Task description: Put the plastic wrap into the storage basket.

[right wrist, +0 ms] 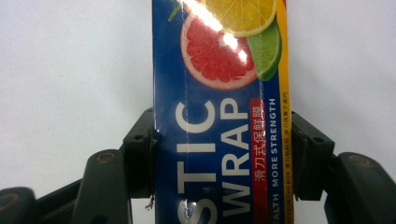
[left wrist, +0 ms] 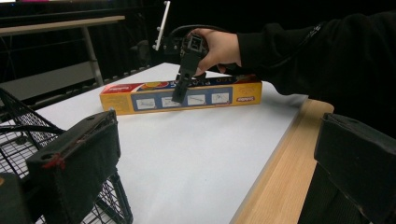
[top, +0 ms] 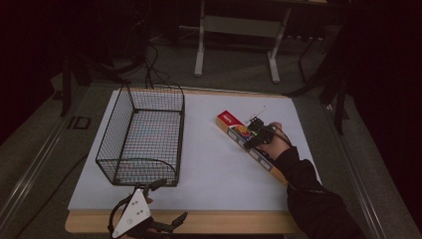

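The plastic wrap box [top: 249, 144] is the reference item. It lies flat on the white sheet [top: 224, 164] that covers the worktop [top: 199, 222], and its long axis runs diagonally, with the red end pointing away from the person. The top face is blue and carries citrus slices and the printed words "STIC WRAP" and "MORE STRENGTH", as the right gripper view shows.

The right gripper [top: 255, 135] stands over the middle of the box. Its two jaws sit one against each long side of the box [right wrist: 219, 140], pressed to the cardboard, so the gripper is clamped on the box across its width. The right hand [top: 274, 141] holds this gripper from the near end of the box, and a dark sleeve [top: 308, 194] runs back toward the near worktop edge.

The wire basket [top: 144, 137] stands to the left of the box, well apart from it, on the same sheet.

The left gripper [top: 149, 191] rests farther left of the box, at the near worktop edge, just beside the near wall of the basket. Its jaws stand wide apart and grip nothing. In the left gripper view, the box [left wrist: 180, 95] lies across the gap between them, farther off.
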`<state>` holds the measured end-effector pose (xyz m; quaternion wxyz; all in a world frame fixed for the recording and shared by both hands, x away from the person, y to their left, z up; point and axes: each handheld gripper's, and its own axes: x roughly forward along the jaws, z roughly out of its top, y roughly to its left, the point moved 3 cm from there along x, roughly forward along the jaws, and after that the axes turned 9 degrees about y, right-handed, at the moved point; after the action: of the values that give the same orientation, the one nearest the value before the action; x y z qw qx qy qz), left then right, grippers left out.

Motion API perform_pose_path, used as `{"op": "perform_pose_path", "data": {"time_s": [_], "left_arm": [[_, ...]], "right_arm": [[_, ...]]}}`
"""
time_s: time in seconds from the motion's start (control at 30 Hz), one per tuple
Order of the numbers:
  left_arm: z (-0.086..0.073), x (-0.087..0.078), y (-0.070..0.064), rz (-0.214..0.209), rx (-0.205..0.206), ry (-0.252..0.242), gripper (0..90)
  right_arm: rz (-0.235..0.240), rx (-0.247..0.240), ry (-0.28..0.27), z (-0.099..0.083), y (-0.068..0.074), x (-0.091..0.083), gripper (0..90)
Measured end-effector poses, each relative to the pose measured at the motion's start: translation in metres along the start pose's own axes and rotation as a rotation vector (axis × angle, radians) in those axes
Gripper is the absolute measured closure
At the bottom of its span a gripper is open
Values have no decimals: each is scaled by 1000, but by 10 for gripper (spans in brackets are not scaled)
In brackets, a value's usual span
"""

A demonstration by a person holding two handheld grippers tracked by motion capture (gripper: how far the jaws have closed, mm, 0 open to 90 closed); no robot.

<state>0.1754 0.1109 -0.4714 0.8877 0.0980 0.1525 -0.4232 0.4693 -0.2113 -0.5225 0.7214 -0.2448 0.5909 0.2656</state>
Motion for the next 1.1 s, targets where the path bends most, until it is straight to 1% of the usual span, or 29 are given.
{"op": "perform_pose_path", "data": {"time_s": [0.23, 0.27, 0.33, 0.37, 0.4, 0.43, 0.5, 0.53, 0.6, 0.67, 0.73, 0.77, 0.9, 1.0, 1.1], "left_arm": [[0, 1, 0, -2, 3, 2, 7], [0, 1, -1, -2, 3, 2, 7], [0, 1, -1, -3, 4, 3, 8], [0, 1, -1, -3, 4, 3, 8], [0, 1, -1, -3, 5, 4, 8], [0, 1, -1, -3, 5, 4, 8], [0, 1, -1, -4, 3, 4, 7], [0, 1, -1, -5, 2, 5, 8], [0, 2, -1, -6, 4, 7, 8], [0, 2, -2, -8, 6, 7, 8], [1, 2, -3, -7, 7, 8, 8], [1, 2, -3, -7, 8, 7, 8], [1, 2, -3, -8, 7, 7, 8], [1, 2, -3, -8, 9, 8, 8], [1, 2, -2, -8, 8, 9, 8]], "right_arm": [[12, -4, 15, 1, -2, 0, 380], [6, -16, 18, 2, -1, 0, 365], [2, -17, 19, 2, -2, -1, 320], [2, -17, 19, 2, -2, -1, 320], [3, -24, 16, 2, -2, -3, 312], [16, -30, 12, 1, -2, -6, 312], [12, -35, 8, -1, -4, -10, 306], [18, -39, 14, -2, -4, -12, 288], [11, -45, 21, -5, -5, -15, 278], [4, -56, 36, -9, -5, -18, 274], [4, -55, 57, -12, -7, -18, 260], [5, -60, 63, -13, -7, -18, 253], [13, -50, 84, -15, -8, -17, 256], [15, -53, 92, -15, -7, -12, 266], [24, -36, 110, -15, -7, -6, 273]]}}
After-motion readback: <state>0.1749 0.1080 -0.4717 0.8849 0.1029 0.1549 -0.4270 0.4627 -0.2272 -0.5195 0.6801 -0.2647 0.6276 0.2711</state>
